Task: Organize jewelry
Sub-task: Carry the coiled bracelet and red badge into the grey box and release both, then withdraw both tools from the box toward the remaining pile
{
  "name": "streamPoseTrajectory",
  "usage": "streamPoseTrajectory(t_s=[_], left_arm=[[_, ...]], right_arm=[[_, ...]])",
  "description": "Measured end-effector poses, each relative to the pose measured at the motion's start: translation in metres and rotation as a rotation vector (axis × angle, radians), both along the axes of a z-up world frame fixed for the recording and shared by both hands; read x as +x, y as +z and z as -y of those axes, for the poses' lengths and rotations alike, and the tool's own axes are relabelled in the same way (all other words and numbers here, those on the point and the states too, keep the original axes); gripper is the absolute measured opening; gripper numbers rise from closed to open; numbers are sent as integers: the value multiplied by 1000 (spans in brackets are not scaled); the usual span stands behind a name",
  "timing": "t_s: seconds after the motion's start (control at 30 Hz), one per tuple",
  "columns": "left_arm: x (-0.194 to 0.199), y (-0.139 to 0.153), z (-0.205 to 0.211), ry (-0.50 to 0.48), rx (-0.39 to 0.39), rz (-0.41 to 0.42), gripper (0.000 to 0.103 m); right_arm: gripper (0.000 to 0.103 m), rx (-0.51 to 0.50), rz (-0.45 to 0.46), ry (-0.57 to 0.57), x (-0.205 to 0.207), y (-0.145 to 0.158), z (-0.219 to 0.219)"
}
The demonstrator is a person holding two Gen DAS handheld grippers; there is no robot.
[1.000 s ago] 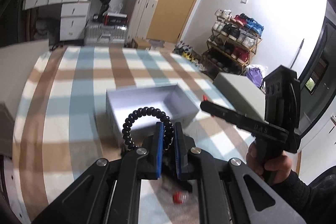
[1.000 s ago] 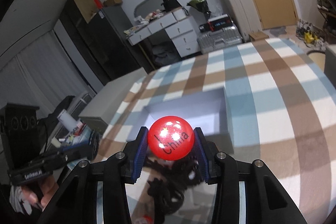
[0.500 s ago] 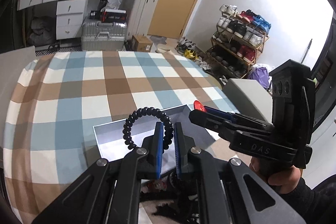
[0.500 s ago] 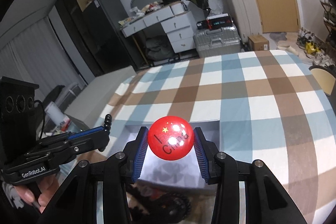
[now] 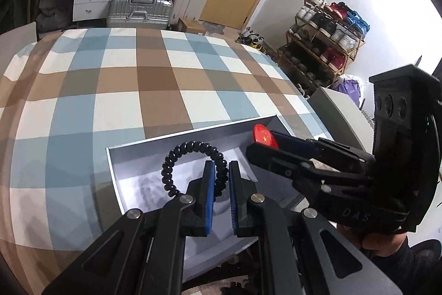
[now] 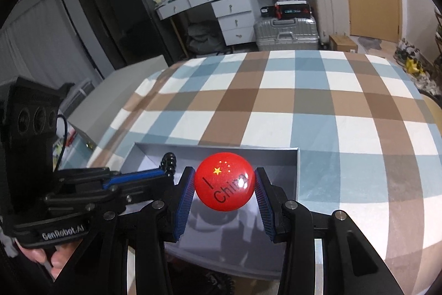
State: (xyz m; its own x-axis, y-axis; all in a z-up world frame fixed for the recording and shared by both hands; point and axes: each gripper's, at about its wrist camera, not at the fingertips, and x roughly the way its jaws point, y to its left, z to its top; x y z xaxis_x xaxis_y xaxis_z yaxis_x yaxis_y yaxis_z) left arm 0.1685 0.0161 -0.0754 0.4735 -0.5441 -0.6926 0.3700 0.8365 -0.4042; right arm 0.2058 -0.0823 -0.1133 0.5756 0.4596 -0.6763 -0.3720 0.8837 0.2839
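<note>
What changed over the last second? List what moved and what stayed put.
Both grippers came forward until they hang over the open grey box: the left gripper with the black coil bracelet, the right gripper with the red badge. The right gripper also drew in beside the left one. Nothing was taken up or let go. Both grips stayed shut, and the box stayed on the checked cloth.

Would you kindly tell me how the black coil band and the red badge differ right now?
The black coil band is an open spiral ring; the red badge is a solid glossy disc with stars and lettering. The left gripper pinches the band's cord, jaws nearly closed; the right gripper spans the badge's full width. Both hang over the grey box.
</note>
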Motion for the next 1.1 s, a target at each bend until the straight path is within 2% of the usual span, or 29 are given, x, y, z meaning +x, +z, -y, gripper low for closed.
streamPoseTrajectory(t_s=[0.27,0.4,0.5,0.6,0.77,0.87,0.9,0.93,1.0,1.1], left_arm=[[1,0,1,8,-4,-20,5],[-3,1,2,16,-3,-18,7],[-7,3,3,16,10,-8,14],[-14,9,1,37,17,12,32],[-25,21,1,59,39,45,32],[-36,29,4,59,56,77,32],[-38,31,5,61,63,84,36],[-41,34,6,69,74,90,44],[-47,38,6,81,75,105,51],[-57,47,7,89,78,134,52]], right_arm=[[43,-34,4,1,1,-2,-7],[51,-19,24,1,-5,2,-5],[54,-4,41,-15,-11,7,1],[60,16,73,-41,-22,15,11],[60,37,126,-57,-46,30,21],[64,43,172,-89,-66,42,29],[69,50,185,-101,-72,46,32],[70,57,198,-112,-79,49,34],[71,76,228,-132,-92,56,40],[77,100,261,-158,-111,62,45]])
